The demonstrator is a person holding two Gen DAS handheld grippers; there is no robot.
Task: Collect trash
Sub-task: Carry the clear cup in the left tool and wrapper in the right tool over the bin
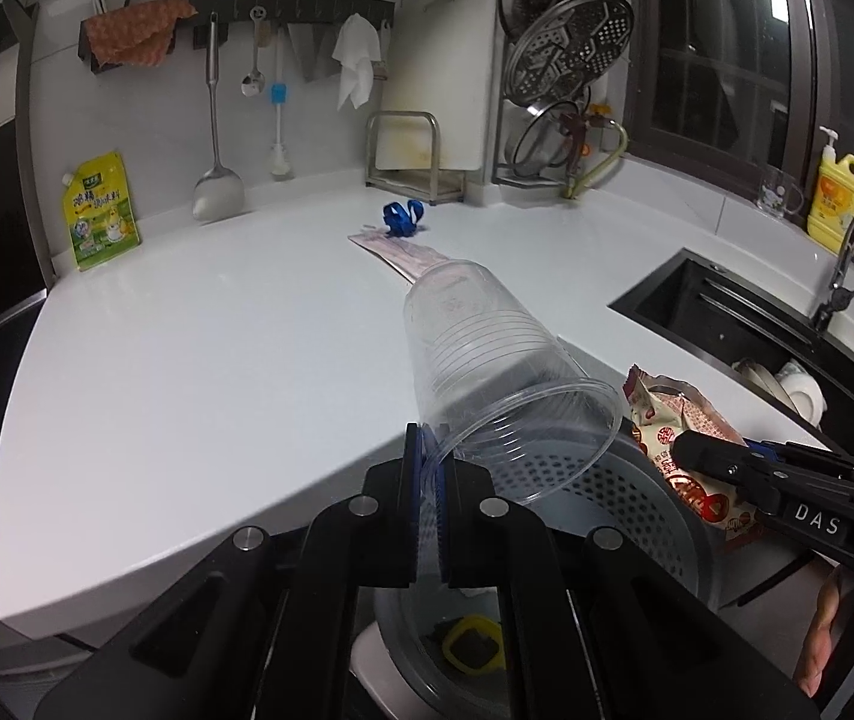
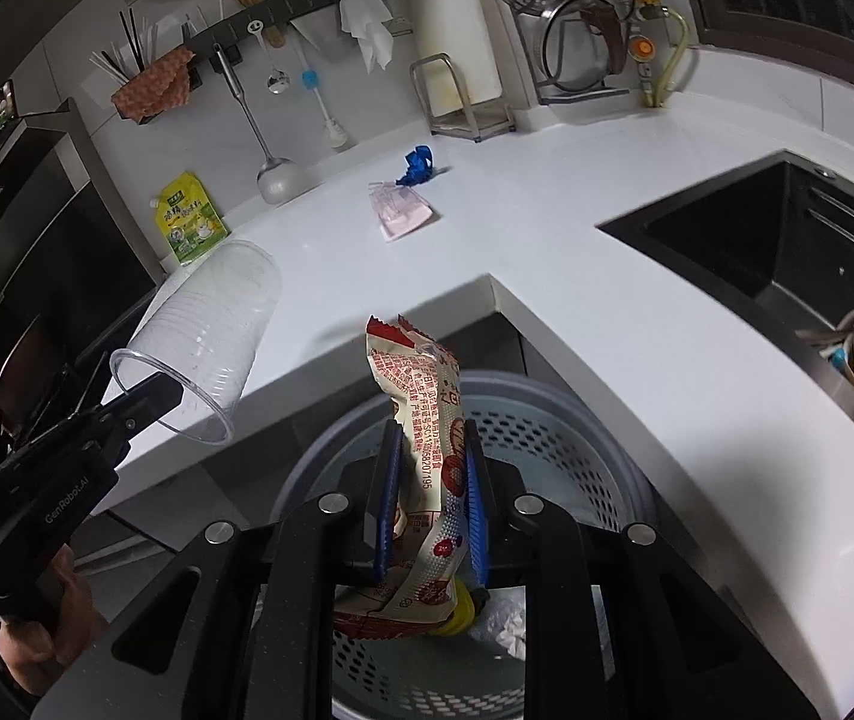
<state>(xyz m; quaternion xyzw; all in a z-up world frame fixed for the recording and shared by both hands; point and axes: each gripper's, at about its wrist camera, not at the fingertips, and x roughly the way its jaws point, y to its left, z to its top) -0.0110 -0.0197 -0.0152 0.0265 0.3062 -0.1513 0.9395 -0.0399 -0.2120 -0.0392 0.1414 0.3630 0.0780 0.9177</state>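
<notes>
Over the perforated grey bin (image 2: pixel 553 450), below the white counter's (image 1: pixel 187 360) edge, hang 2 pieces of trash. The right gripper (image 2: pixel 427 480) pinches a red-and-cream snack wrapper (image 2: pixel 421 396) upright between its blue pads. At 9 o'clock from it, the left gripper (image 1: pixel 427 468) is pressed together on the rim of a clear plastic cup (image 1: pixel 487 360), tilted away. A pink packet (image 2: pixel 400 210) and blue scrap (image 2: pixel 418 165) lie at 12 o'clock on the counter.

Clear ribbed cup (image 1: pixel 487 354) showing against white counter (image 1: pixel 187 360); wrapper (image 2: pixel 427 438) showing cream w/ red print; grey bin (image 2: pixel 577 432) showing perforated wall; blue scrap (image 2: pixel 418 165) & pink packet (image 2: pixel 400 210) lying beyond; grippers' pads (image 2: pixel 478 492) showing blue.
</notes>
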